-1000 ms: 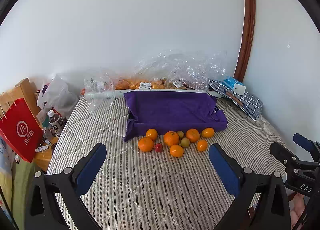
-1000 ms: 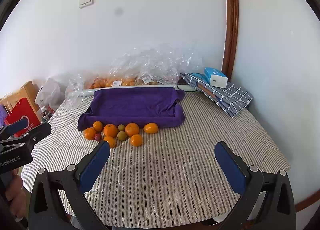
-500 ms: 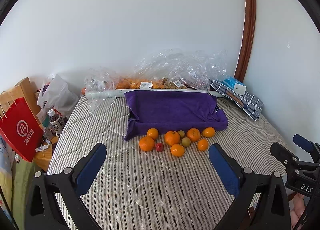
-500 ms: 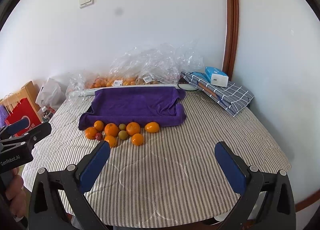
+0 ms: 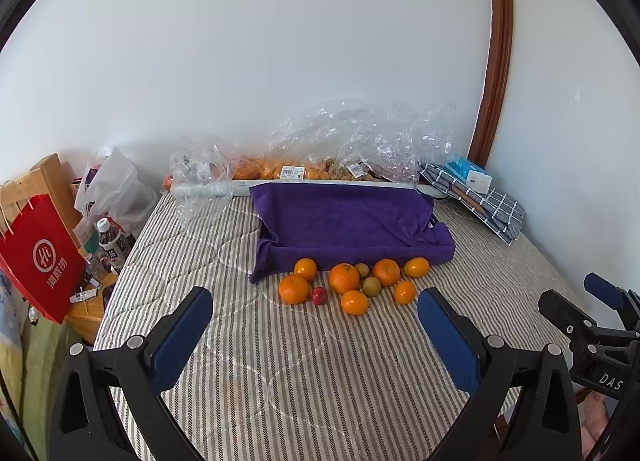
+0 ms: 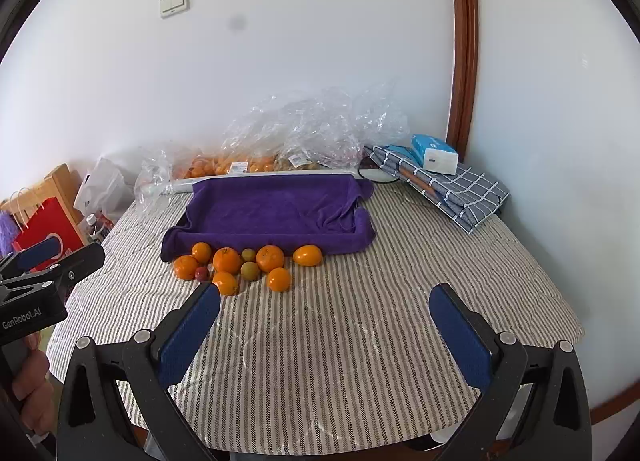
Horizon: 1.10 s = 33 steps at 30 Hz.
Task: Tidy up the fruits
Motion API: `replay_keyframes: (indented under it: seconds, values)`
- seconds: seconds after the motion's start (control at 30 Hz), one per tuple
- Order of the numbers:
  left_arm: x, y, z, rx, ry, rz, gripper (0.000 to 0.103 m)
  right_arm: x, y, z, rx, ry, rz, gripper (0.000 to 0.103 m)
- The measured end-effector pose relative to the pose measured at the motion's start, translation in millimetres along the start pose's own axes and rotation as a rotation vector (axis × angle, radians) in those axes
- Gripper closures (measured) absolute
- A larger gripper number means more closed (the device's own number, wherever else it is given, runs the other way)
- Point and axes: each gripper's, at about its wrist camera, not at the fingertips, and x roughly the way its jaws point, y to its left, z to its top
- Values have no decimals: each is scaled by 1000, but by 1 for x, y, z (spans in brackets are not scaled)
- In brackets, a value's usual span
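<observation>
Several oranges [image 5: 344,277] [image 6: 227,259], two small green fruits [image 5: 371,285] [image 6: 250,270] and one small red fruit [image 5: 319,295] [image 6: 201,273] lie in a cluster on the striped tablecloth, just in front of a tray lined with a purple towel [image 5: 348,221] [image 6: 276,213]. The tray holds nothing. My left gripper [image 5: 316,313] is open and empty, short of the fruit. My right gripper [image 6: 326,311] is open and empty, to the right of the cluster. Each gripper shows at the edge of the other's view.
Clear plastic bags [image 5: 352,145] with more oranges lie against the back wall behind the tray. A folded checked cloth [image 6: 448,189] with a blue tissue pack [image 6: 434,149] sits back right. A red paper bag [image 5: 40,261] and bottles stand off the table's left edge.
Both grippers have moved slightly forward toward the fruit; the cluster sits a little nearer in both views. Nothing on the table has moved.
</observation>
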Motion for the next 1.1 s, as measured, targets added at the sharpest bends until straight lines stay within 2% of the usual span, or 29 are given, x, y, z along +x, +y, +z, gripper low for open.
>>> replay_keyframes:
  seconds: [1.1]
  values:
    - [2, 3, 1, -14, -4, -4, 0, 3, 5, 1, -10, 14, 2, 0]
